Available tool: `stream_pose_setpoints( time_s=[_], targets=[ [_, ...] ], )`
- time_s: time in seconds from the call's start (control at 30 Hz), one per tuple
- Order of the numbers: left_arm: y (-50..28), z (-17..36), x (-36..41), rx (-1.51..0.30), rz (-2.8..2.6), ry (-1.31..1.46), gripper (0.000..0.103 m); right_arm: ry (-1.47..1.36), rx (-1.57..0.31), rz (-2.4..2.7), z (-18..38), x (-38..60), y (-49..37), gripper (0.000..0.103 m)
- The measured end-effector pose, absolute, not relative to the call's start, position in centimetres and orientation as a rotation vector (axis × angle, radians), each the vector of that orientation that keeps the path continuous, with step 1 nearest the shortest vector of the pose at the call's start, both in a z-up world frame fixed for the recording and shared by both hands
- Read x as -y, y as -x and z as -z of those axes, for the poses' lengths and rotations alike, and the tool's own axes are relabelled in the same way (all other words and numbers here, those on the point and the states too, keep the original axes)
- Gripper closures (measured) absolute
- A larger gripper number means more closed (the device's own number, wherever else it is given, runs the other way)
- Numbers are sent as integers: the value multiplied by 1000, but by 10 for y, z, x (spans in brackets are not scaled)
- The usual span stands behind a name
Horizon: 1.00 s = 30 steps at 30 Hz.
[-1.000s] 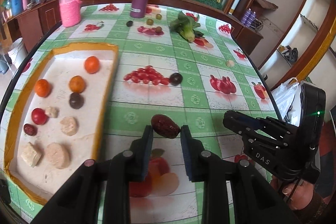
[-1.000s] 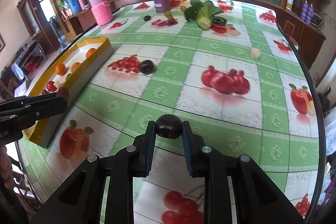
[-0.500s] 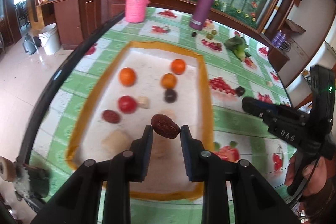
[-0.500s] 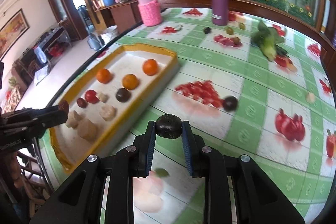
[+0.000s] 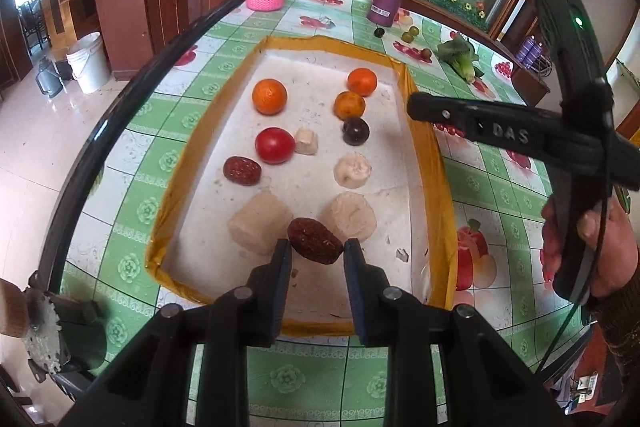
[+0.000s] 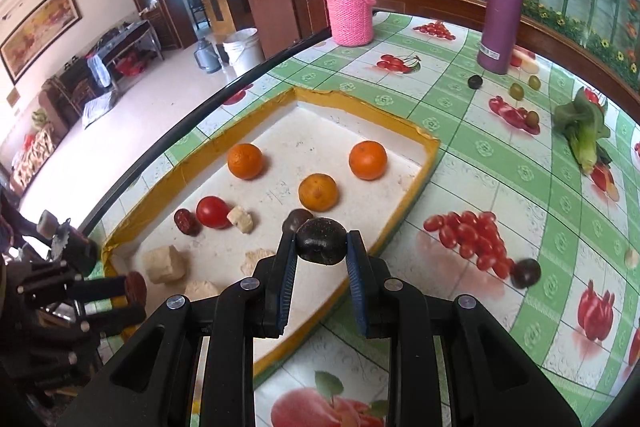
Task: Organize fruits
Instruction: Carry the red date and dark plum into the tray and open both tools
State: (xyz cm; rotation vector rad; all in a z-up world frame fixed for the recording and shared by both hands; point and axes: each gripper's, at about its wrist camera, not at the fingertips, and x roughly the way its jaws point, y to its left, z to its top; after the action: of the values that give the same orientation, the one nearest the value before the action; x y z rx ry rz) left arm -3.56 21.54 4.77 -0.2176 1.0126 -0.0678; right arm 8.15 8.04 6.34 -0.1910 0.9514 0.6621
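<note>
My left gripper (image 5: 316,251) is shut on a wrinkled red date (image 5: 315,240), held over the near end of the yellow-rimmed white tray (image 5: 436,163). In the right wrist view my right gripper (image 6: 321,247) is shut on a dark plum (image 6: 321,241), above the tray's (image 6: 424,163) right side. The tray holds three oranges (image 5: 270,96), a tomato (image 5: 275,145), another date (image 5: 241,170), a dark plum (image 5: 355,131) and several pale chunks (image 5: 260,223). The right gripper's arm (image 5: 500,131) crosses the left wrist view, held by a hand (image 5: 600,247).
A pink knitted-sleeve flask (image 6: 349,11) and a purple bottle (image 6: 502,13) stand at the far side of the fruit-print tablecloth. Loose there are a dark plum (image 6: 525,273), green olives (image 6: 516,91), a small dark fruit (image 6: 475,82) and a leafy vegetable (image 6: 586,135). The table edge (image 5: 120,99) runs left of the tray.
Both grippers have swung left from over the bare tablecloth to above the tray, each still holding its fruit. The right gripper's arm now reaches over the tray's right rim.
</note>
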Motion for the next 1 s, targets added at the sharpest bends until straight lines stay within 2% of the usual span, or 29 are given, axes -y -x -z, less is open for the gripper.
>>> stream_pose_setpoints(
  time_s=[1.0],
  targets=[
    [-37,-26,-233,-1075,38,263,73,262,-983,-640,-28,-101,-143,79]
  ],
)
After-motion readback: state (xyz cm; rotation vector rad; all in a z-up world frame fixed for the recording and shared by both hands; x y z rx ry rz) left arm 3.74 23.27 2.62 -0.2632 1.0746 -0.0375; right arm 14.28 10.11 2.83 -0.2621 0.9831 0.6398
